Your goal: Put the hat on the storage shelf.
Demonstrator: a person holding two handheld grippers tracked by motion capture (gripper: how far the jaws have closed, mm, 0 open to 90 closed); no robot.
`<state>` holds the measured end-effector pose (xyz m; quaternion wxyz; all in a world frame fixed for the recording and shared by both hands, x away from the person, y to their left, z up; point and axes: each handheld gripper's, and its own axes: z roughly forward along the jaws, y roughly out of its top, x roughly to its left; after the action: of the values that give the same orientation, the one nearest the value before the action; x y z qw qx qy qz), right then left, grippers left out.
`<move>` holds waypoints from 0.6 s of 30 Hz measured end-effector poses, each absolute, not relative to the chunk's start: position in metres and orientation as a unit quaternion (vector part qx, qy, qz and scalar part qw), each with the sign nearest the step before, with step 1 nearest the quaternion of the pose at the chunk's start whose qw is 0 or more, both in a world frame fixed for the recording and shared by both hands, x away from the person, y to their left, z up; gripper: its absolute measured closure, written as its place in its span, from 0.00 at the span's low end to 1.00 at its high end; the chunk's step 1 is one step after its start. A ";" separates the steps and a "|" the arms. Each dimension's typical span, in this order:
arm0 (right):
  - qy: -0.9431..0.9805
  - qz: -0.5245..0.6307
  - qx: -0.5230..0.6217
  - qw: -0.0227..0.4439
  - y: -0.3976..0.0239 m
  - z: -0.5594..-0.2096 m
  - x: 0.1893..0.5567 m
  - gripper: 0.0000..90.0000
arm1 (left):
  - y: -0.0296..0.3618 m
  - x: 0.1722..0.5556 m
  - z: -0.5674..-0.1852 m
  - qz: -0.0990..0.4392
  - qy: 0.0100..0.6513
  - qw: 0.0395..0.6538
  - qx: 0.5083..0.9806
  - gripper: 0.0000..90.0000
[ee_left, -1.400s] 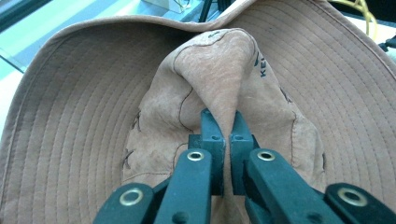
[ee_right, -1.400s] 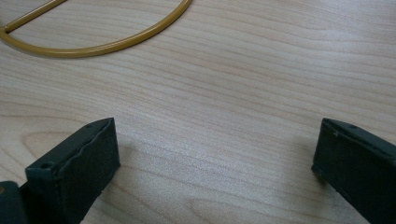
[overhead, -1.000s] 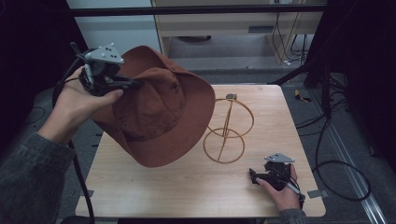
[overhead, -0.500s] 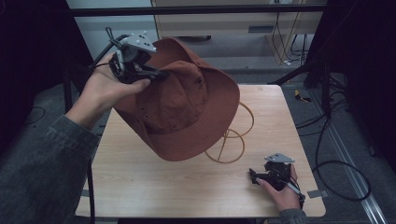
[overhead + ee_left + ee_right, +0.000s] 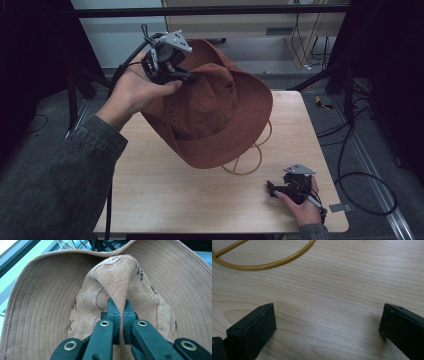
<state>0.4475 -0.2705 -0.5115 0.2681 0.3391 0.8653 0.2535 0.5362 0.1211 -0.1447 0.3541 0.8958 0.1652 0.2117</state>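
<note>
A brown wide-brimmed hat (image 5: 220,117) hangs in the air over the middle of the wooden table (image 5: 165,200), tilted with its crown towards the camera. My left gripper (image 5: 192,77) is shut on a pinched fold of the hat's crown (image 5: 117,277), at the hat's upper left. Under the hat stands a gold wire stand (image 5: 250,165), mostly hidden by the brim; its ring base (image 5: 262,265) lies on the wood. My right gripper (image 5: 272,189) rests on the table at the front right, open, with bare wood between its jaws.
Cables (image 5: 360,175) trail on the floor to the right of the table. A dark frame and tripod legs (image 5: 75,85) stand at the left. A cabinet (image 5: 250,20) runs along the back.
My left gripper has carried the hat to the right and slightly up, from beside the wire stand to over it. The right gripper has stayed where it was.
</note>
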 end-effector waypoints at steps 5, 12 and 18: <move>0.865 0.254 0.339 0.268 -0.271 -0.511 0.447 0.01 | 0.108 0.541 -0.147 0.207 0.160 0.353 0.898 0.99; 0.865 0.255 0.339 0.267 -0.271 -0.512 0.447 0.01 | 0.090 0.546 -0.148 0.202 0.151 0.352 0.901 0.99; 0.865 0.255 0.339 0.268 -0.271 -0.512 0.447 0.01 | 0.076 0.551 -0.149 0.199 0.145 0.348 0.904 0.99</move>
<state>0.4474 -0.2707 -0.5116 0.2677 0.3394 0.8649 0.2551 0.5506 0.0763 -0.1488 0.3485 0.9044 0.1448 0.1993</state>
